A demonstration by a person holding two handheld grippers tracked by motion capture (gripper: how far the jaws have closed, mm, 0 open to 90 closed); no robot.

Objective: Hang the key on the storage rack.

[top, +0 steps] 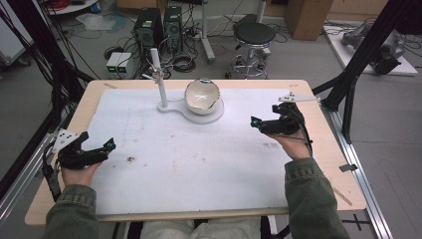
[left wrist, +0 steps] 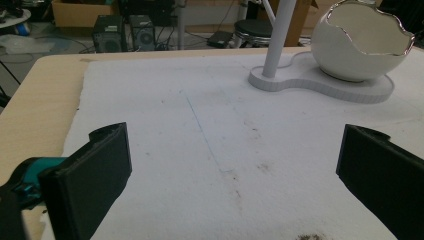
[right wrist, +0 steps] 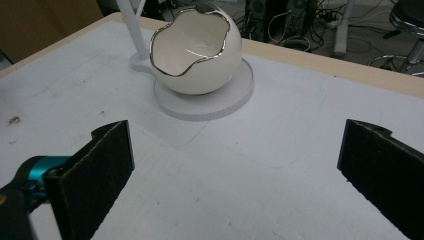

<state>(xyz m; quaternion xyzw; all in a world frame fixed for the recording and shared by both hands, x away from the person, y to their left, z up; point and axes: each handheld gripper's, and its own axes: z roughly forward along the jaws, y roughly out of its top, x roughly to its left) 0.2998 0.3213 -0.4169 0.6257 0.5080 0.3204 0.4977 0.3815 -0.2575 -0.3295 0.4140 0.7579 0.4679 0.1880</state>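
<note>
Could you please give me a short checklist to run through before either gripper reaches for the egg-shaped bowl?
1. Left gripper open, nothing between its jaws: ok.
2. Right gripper open, nothing between its jaws: ok.
3. Egg-shaped bowl sits on its white stand, opening tilted toward the right gripper: ok.
4. White mat between grippers and bowl free of obstacles: ok.
5. Bowl contents: cannot tell.

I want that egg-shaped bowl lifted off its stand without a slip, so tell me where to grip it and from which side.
Grip the egg-shaped bowl at its jagged silver rim, one jaw inside, one outside: the round glossy body would probably slip. Its opening tilts toward the right tongs, which are open and nearer, so come in from that side, clear of the white post.
</note>
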